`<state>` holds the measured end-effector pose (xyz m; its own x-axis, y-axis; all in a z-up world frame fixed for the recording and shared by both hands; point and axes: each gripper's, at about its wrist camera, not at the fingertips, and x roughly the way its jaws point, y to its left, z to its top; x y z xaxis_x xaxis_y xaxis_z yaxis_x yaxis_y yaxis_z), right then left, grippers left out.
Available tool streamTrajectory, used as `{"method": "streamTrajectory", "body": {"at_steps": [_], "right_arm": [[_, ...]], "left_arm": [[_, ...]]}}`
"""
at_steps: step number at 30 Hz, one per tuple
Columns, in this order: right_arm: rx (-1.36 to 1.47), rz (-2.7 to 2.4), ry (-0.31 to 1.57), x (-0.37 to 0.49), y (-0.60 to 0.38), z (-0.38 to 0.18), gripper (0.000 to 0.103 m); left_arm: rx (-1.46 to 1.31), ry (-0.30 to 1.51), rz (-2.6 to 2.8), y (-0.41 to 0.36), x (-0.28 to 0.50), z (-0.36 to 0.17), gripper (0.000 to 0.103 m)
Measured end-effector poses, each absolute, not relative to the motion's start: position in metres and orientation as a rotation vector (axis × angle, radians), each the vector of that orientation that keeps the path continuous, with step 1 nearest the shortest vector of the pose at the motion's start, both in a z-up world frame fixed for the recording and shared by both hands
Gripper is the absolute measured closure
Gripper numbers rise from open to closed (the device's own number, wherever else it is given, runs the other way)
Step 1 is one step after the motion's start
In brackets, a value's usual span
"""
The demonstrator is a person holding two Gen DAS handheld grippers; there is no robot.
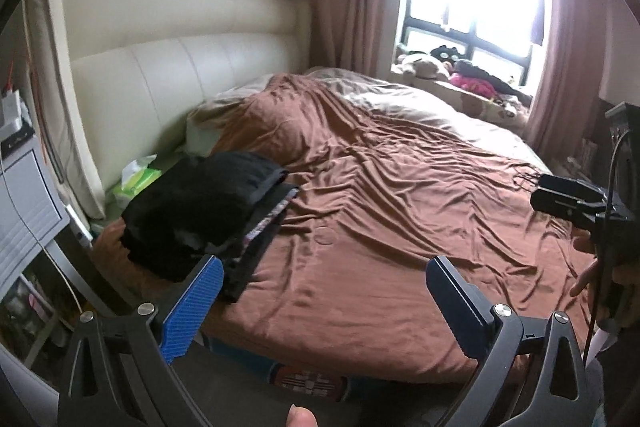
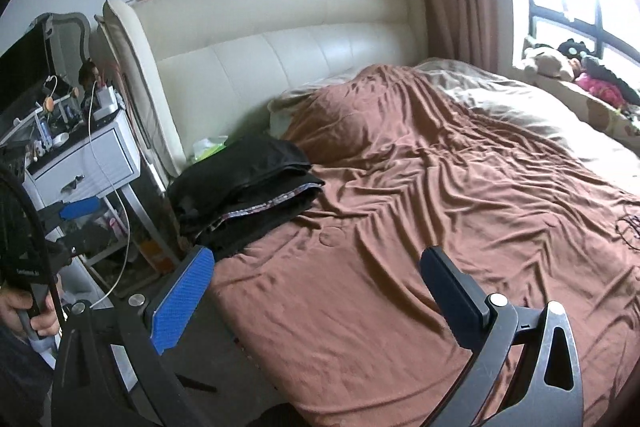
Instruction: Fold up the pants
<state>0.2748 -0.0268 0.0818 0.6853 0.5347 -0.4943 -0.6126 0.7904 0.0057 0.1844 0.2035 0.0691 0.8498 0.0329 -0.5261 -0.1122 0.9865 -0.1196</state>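
A stack of folded black pants (image 1: 200, 211) lies on the left corner of the bed near the headboard, and it also shows in the right wrist view (image 2: 244, 195). One layer has a patterned edge. My left gripper (image 1: 324, 263) stands open over the brown blanket, nothing between its fingers; its blue pad (image 1: 192, 307) sits just in front of the stack. My right gripper (image 2: 318, 253) is open and empty too, to the right of the stack. Each gripper shows in the other's view: the right one (image 1: 538, 191) at the right edge, the left one (image 2: 82, 223) at the left edge.
The brown blanket (image 1: 380, 207) covers most of the bed, with a cream headboard (image 1: 180, 67) behind. A green tissue pack (image 1: 138, 177) lies behind the stack. A white nightstand (image 2: 84, 159) with clutter and a cable stands on the left. Soft toys (image 1: 440, 65) line the window sill.
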Motion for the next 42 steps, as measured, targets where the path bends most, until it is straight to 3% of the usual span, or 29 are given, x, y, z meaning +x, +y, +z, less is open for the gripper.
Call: {"method": "streamTrajectory", "body": {"at_steps": [22, 42], "right_arm": [[-0.148, 0.559, 0.402, 0.136, -0.121, 0.087, 0.000], [-0.146, 0.502, 0.340, 0.039, -0.163, 0.049, 0.000]], "left_arm": [[-0.089, 0.383, -0.021, 0.106, 0.084, 0.097, 0.001], [-0.094, 0.324, -0.057, 0.060, 0.029, 0.065, 0.001]]}}
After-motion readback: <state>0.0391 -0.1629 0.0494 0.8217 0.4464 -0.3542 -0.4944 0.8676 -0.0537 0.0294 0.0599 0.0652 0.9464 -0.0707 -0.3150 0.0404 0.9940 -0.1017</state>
